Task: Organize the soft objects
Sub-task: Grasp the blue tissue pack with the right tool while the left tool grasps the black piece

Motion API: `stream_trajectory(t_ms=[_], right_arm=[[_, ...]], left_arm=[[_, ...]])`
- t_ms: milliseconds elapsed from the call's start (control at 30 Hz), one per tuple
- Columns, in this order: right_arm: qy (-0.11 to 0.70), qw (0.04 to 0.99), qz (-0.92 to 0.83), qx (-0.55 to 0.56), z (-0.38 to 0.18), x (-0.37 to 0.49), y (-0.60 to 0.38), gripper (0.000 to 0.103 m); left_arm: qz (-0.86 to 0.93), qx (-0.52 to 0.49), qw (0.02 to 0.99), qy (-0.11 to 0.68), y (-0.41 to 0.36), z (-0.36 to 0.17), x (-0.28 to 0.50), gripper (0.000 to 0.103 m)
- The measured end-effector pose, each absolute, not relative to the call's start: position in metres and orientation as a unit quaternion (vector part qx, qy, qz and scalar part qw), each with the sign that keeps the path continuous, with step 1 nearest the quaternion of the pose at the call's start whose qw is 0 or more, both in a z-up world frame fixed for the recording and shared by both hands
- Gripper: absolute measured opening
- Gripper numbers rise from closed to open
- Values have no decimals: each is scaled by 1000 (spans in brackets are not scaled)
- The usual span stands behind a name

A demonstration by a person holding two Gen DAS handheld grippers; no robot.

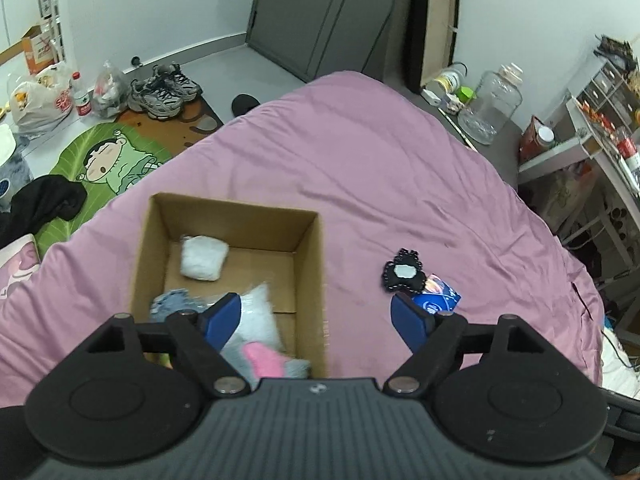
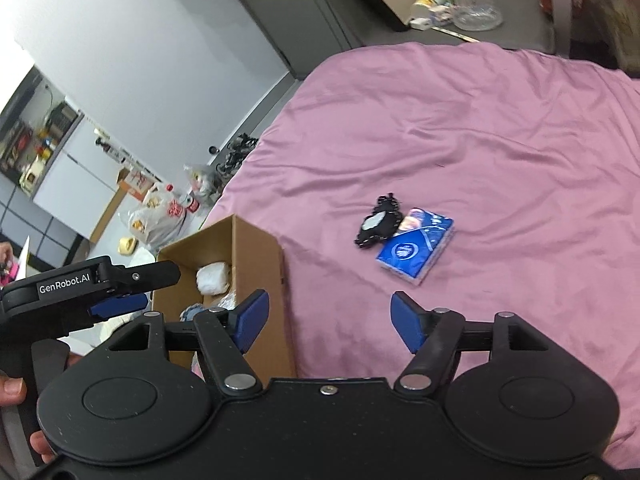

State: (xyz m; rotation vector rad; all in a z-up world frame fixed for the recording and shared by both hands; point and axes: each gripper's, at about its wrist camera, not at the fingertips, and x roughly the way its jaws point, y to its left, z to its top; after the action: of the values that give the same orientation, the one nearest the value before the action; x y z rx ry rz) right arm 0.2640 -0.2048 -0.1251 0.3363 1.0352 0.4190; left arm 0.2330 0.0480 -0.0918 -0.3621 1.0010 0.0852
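An open cardboard box [image 1: 308,264] [image 2: 256,248] sits on the pink bed cover. Inside lie a white soft bundle [image 1: 202,258] [image 2: 212,278], a grey-blue knitted piece [image 1: 172,304], a clear plastic-wrapped item [image 1: 260,316] and a pink soft thing [image 1: 266,358]. To the right of the box on the cover lie a black fuzzy item with a white patch [image 1: 402,274] [image 2: 378,222] and a blue tissue pack [image 1: 438,298] [image 2: 416,250]. My left gripper [image 1: 318,318] hangs open over the box's right side, nothing between its fingers. My right gripper [image 2: 330,320] is open and empty above the cover beside the box.
The pink bed cover [image 1: 380,168] [image 2: 500,140] stretches far and right. Left of the bed on the floor are a green cartoon mat [image 1: 112,160], sneakers [image 1: 164,90], bags and a bottle. A glass jar [image 1: 490,106] and shelves stand at the right. A person's hand [image 2: 14,390] holds the left gripper.
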Motion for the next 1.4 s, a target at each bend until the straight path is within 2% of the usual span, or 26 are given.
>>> stream_trajectory(t_ms=[133,200,433,667,1333,1400], right_arm=[[495,827,194,181,-137,275,-222,65],[500,822,191,195,-143,281,-230,60],[516,804,196,221,-155,299,-253,59],[535,784,207,239,-183,325,-267,41],[586,729,236,264,-259,372,-257,40],[585,729,235,265,-261,376,-256,29]], left_arm=[[31,-156,862,481,26,-94,248,81],[28,-153,863,481,15,-97,259,81],[36,-165,857,487,-13,-116,290,81],[53,-169,851,494,-34,-142,313,80],[61,-183,818,542,-59,-207,363,78],[64,-186,814,546,-60,-214,367,77]])
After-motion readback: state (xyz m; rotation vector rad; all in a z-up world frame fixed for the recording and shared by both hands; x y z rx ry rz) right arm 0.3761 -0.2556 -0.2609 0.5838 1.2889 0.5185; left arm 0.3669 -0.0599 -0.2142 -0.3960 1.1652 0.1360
